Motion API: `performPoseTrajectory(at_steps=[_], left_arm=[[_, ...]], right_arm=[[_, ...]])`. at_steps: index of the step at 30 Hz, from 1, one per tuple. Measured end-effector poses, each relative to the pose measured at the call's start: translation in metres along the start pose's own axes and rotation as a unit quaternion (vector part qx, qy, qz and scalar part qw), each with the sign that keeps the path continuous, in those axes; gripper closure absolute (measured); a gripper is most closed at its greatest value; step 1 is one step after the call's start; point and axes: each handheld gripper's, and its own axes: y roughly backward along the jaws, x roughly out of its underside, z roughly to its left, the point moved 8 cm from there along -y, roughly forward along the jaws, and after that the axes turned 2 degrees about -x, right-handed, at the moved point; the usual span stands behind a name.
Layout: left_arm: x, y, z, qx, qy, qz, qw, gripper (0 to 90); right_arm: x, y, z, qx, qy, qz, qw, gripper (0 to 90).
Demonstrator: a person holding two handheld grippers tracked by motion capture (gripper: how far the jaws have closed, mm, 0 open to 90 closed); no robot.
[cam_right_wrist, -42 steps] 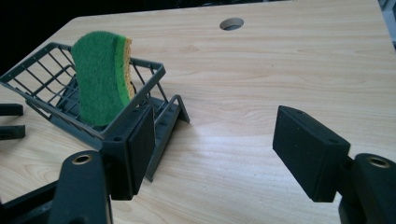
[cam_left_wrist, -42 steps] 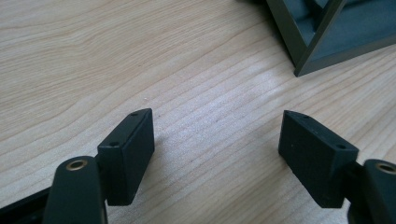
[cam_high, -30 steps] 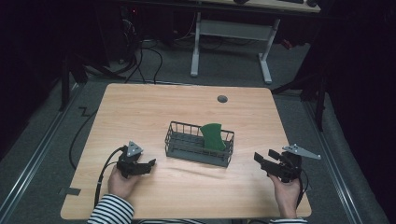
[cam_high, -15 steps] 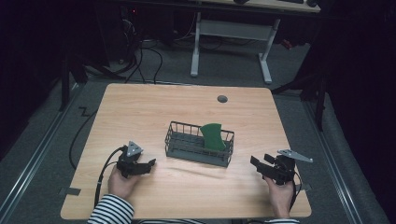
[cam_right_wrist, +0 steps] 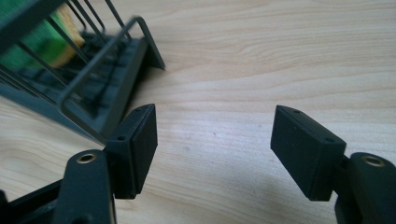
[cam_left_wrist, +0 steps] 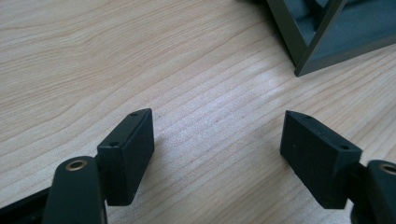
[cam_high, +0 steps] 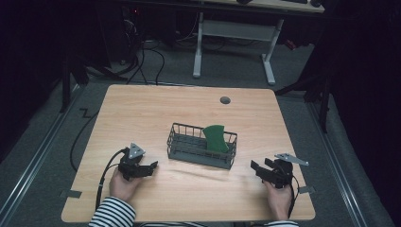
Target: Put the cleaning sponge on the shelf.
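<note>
Plain green board (cam_high: 216,138) in unmarked wire basket (cam_high: 182,152)

Wire rack with green board, mid-tabletop

Dark grey wire rack (cam_high: 201,146) sits flat on the tabletop (cam_high: 156,109), slightly right of centre, long side running left-right, a touch skewed. Low wire walls, open top, solid dark base. Green board (cam_high: 216,138) stands upright in the rack's right half, leaning a little, rounded top edge above the rim. In the right gripper view a yellow patch shows beside the green, blurred.
</note>
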Motion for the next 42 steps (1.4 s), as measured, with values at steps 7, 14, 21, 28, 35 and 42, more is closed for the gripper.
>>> performPoseTrajectory(at_steps=[7, 14, 21, 28, 35, 42], left_arm=[[0.000, 0.000, 0.000, 0.000, 0.000, 0.000, 1.0000, 26.8], [0.000, 0.000, -0.001, 0.002, -0.002, 0.001, 1.0000, 26.1], [0.000, 0.000, -0.001, 0.002, -0.002, 0.001, 1.0000, 26.1], [0.000, 0.000, -0.001, 0.002, -0.001, 0.000, 1.0000, 26.1], [0.000, 0.000, -0.001, 0.002, -0.001, 0.001, 1.0000, 26.2], [0.000, 0.000, -0.001, 0.003, -0.002, 0.001, 1.0000, 25.4]], right_arm=[[0.007, -0.008, 0.000, 0.014, 0.004, 0.009, 0.9999, 32.9], [0.014, -0.017, 0.003, 0.037, 0.036, 0.026, 0.9983, 32.8], [0.018, -0.023, 0.006, 0.053, 0.061, 0.034, 0.9962, 32.9], [0.022, -0.027, 0.007, 0.062, 0.069, 0.033, 0.9951, 32.7], [0.023, -0.029, 0.008, 0.088, 0.083, 0.040, 0.9918, 28.8], [0.023, -0.029, 0.008, 0.090, 0.080, 0.040, 0.9919, 28.9]])
